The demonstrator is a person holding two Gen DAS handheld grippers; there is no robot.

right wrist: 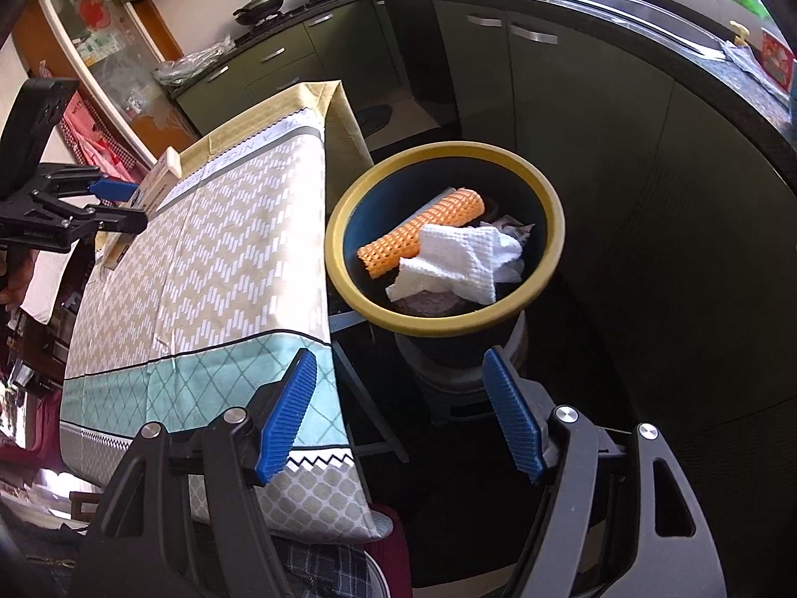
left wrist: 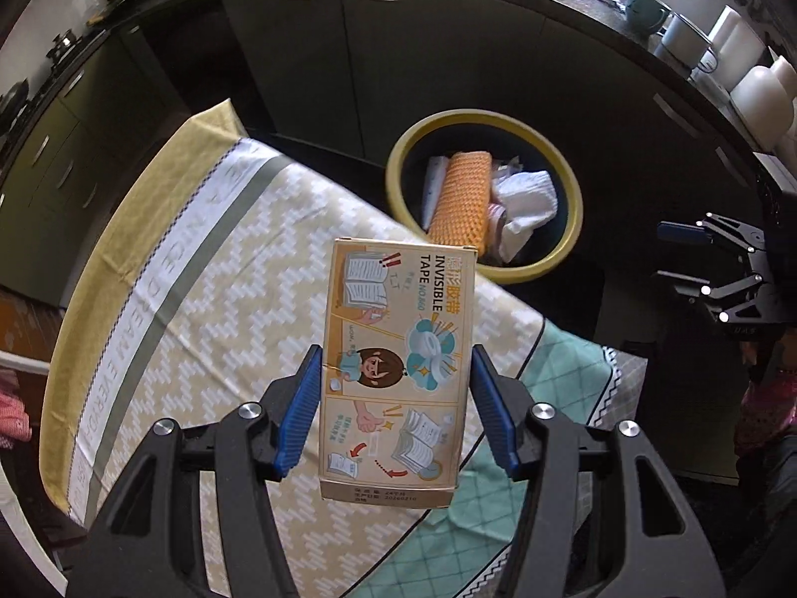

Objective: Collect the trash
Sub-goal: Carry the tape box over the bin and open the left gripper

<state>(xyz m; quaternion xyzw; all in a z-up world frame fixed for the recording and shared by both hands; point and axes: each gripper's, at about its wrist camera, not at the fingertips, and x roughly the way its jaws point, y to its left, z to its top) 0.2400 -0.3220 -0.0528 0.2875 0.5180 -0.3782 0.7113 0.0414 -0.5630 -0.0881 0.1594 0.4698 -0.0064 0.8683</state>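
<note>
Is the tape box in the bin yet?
Out. The left hand-held gripper holds the tape box above the tablecloth, short of the bin.

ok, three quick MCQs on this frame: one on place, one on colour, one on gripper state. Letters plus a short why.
1. Where is the bin?
A. on the table
B. beside the table, lower down
C. on the counter

2. Bin rim colour?
A. yellow
B. red
C. white

3. The left gripper is:
A. empty
B. out of view
C. holding the tape box

Answers:
B, it stands off the edge of the table.
A, a yellow ring circles the dark inside.
C, both blue pads flank the box, lifted clear of the cloth.
</note>
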